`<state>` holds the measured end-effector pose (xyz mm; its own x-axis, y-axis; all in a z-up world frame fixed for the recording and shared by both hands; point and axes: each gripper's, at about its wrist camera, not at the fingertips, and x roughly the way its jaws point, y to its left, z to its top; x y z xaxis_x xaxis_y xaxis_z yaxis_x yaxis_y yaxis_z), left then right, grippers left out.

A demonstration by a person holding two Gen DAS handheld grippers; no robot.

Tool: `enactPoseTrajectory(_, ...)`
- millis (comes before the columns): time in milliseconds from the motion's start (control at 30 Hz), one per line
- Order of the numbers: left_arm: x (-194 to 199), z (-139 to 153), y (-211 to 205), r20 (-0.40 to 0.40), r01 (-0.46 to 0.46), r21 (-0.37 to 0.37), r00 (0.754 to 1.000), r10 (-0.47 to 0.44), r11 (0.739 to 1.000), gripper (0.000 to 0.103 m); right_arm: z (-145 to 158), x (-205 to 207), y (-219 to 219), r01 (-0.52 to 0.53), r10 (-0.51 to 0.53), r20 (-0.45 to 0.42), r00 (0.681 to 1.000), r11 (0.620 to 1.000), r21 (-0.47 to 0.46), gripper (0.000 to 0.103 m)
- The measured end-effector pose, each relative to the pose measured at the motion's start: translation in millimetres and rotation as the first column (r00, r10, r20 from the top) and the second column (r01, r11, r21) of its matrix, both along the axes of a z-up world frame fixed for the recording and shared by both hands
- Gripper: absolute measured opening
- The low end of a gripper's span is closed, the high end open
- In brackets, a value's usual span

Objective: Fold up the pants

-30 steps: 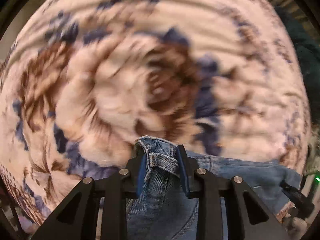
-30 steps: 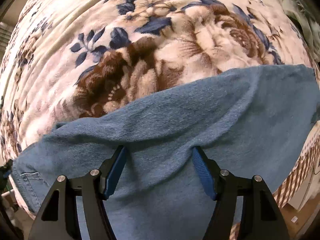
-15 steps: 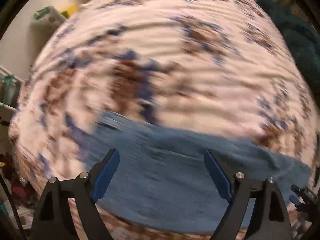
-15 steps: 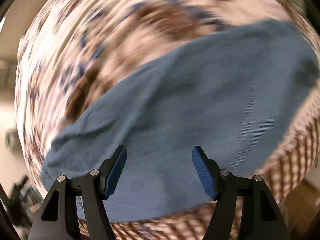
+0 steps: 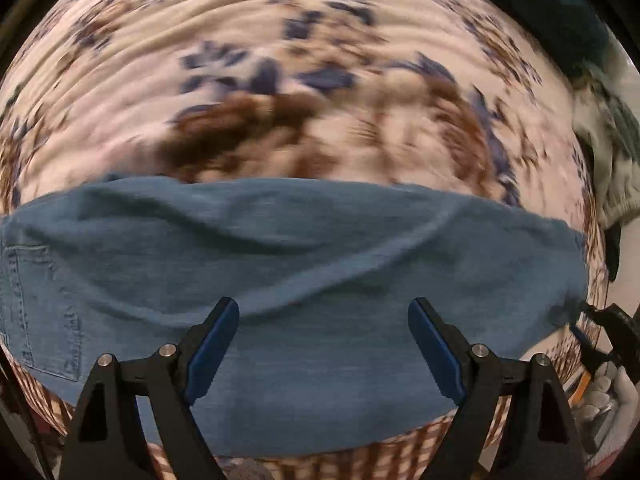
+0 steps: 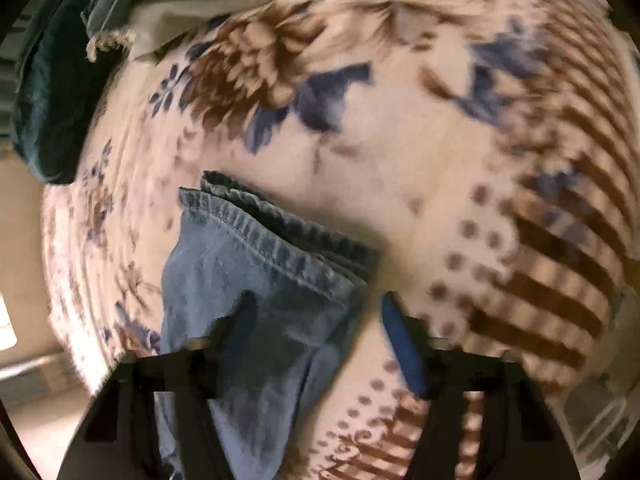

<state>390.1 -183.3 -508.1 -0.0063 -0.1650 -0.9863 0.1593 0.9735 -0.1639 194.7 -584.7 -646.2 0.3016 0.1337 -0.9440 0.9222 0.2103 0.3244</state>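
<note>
Pants point(image 5: 304, 264) lie as a broad blue band across the floral blanket point(image 5: 320, 80) in the left wrist view, a back pocket at the left. The left gripper point(image 5: 324, 344) hangs above them, jaws spread wide, holding nothing.

In the right wrist view the pants' hems point(image 6: 276, 240) lie stacked on the blanket. The right gripper point(image 6: 320, 340) is blurred; its jaws have just been closing, hem cloth between them, though whether the pads press it I cannot tell.
</note>
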Motion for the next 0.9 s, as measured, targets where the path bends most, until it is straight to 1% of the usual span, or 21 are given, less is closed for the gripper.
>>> enactPoseTrajectory(33, -0.9, 0.7, -10.3, 0.004, 0.017, 0.010, 1.000, -0.017, 1.000, 0.087, -2.7, 6.7, 3.5, -0.030, 0.030, -0.013, 0.999, 0.999, -0.012, 0.031)
enactPoseTrajectory(67, -2.6, 1.0, -17.4, 0.008, 0.028, 0.019, 1.000, -0.028, 0.999, 0.087, -1.2, 6.1, 1.3, -0.056, 0.056, -0.008, 0.998, 0.998, -0.036, 0.009)
enactPoseTrajectory(100, -2.3, 1.2, -22.6, 0.010, 0.037, 0.034, 0.999, -0.038, 0.999, 0.087, 1.8, 5.7, 1.1, -0.060, 0.061, 0.012, 0.998, 0.997, -0.057, 0.009)
enactPoseTrajectory(167, -2.8, 1.6, -30.0, 0.013, 0.051, 0.052, 0.999, -0.052, 0.997, 0.087, 12.9, -0.9, 1.6, -0.046, 0.053, 0.090, 0.995, 0.995, -0.083, 0.009)
enactPoseTrajectory(233, -2.0, 0.5, -35.7, 0.015, 0.060, 0.074, 0.998, -0.061, 0.995, 0.087, 27.6, -7.5, -3.6, -0.028, 0.042, 0.131, 0.991, 0.993, -0.114, 0.008)
enactPoseTrajectory(300, -1.5, -1.6, -38.4, 0.012, 0.064, 0.084, 0.998, -0.066, 0.994, 0.087, 30.7, -18.1, -10.2, -0.013, 0.026, 0.125, 0.992, 0.994, -0.108, 0.008)
enactPoseTrajectory(367, -0.3, -5.1, -40.3, 0.003, 0.062, 0.099, 0.998, -0.063, 0.993, 0.087, 14.8, -23.2, -12.0, -0.026, 0.031, 0.082, 0.996, 0.997, -0.067, 0.008)
enactPoseTrajectory(400, 0.1, -6.3, -41.4, 0.001, 0.060, 0.101, 0.998, -0.061, 0.993, 0.087, 6.0, -24.8, -12.9, -0.049, 0.052, 0.064, 0.997, 0.997, -0.051, 0.009)
enactPoseTrajectory(433, 0.4, -7.1, -42.2, -0.001, 0.058, 0.106, 0.998, -0.058, 0.993, 0.087, -5.5, -26.8, -15.1, -0.080, 0.080, 0.044, 0.996, 0.997, -0.011, 0.013)
enactPoseTrajectory(500, -0.2, -7.4, -43.1, 0.004, 0.049, 0.112, 0.999, -0.050, 0.992, 0.087, -25.5, -31.2, -18.6, -0.070, 0.069, 0.012, 0.998, 0.994, 0.087, 0.014)
enactPoseTrajectory(533, -1.4, -7.0, -41.2, 0.010, 0.040, 0.118, 0.999, -0.042, 0.992, 0.087, -26.0, -33.6, -20.0, -0.057, 0.056, 0.015, 0.998, 0.994, 0.093, 0.021)
enactPoseTrajectory(567, 2.1, -11.2, -45.7, 0.016, 0.029, 0.125, 0.999, -0.032, 0.992, 0.087, -22.9, -34.1, -21.1, -0.046, 0.044, 0.018, 0.999, 0.995, 0.084, 0.037)
enactPoseTrajectory(600, -1.8, -12.2, -42.7, 0.024, 0.016, 0.128, 1.000, -0.019, 0.992, 0.087, -19.0, -33.8, -21.7, -0.045, 0.044, 0.014, 0.999, 0.996, 0.070, 0.048)
enactPoseTrajectory(633, -2.6, -13.2, -35.8, 0.029, -0.007, 0.134, 1.000, 0.003, 0.991, 0.087, -15.7, -31.5, -21.7, -0.046, 0.046, 0.010, 0.999, 0.997, 0.058, 0.068)
enactPoseTrajectory(667, -2.2, -14.0, -28.8, 0.032, -0.031, 0.137, 0.999, 0.027, 0.990, 0.087, -16.0, -30.5, -22.0, -0.047, 0.046, 0.019, 0.999, 0.997, 0.057, 0.077)
enactPoseTrajectory(733, -1.1, -14.5, -9.7, 0.042, -0.101, 0.130, 0.994, 0.096, 0.986, 0.087, -24.8, -18.2, -20.8, -0.061, 0.061, 0.010, 0.998, 0.994, 0.088, 0.077)
enactPoseTrajectory(767, -0.6, -14.1, 0.5, 0.049, -0.139, 0.126, 0.990, 0.134, 0.982, 0.087, -37.8, -10.4, -18.5, -0.068, 0.067, 0.015, 0.998, 0.989, 0.128, 0.075)
enactPoseTrajectory(800, -0.5, -13.5, 9.8, 0.058, -0.173, 0.120, 0.984, 0.167, 0.978, 0.087, -48.2, -14.6, -15.7, -0.052, 0.049, 0.018, 0.999, 0.984, 0.168, 0.071)
enactPoseTrajectory(833, 0.0, -13.0, 22.8, 0.069, -0.217, 0.114, 0.975, 0.210, 0.970, 0.087, -58.5, -14.0, -11.9, -0.010, 0.003, 0.034, 0.999, 0.977, 0.212, 0.051)
enactPoseTrajectory(867, -0.3, -12.7, 31.7, 0.075, -0.246, 0.112, 0.968, 0.238, 0.963, 0.087, -63.5, -9.9, -6.6, 0.015, -0.031, 0.062, 0.998, 0.971, 0.238, 0.021)
enactPoseTrajectory(900, 0.0, -12.1, 41.9, 0.084, -0.278, 0.105, 0.959, 0.270, 0.955, 0.087, -60.9, -3.8, -1.8, 0.007, -0.024, 0.074, 0.997, 0.974, 0.225, 0.016)
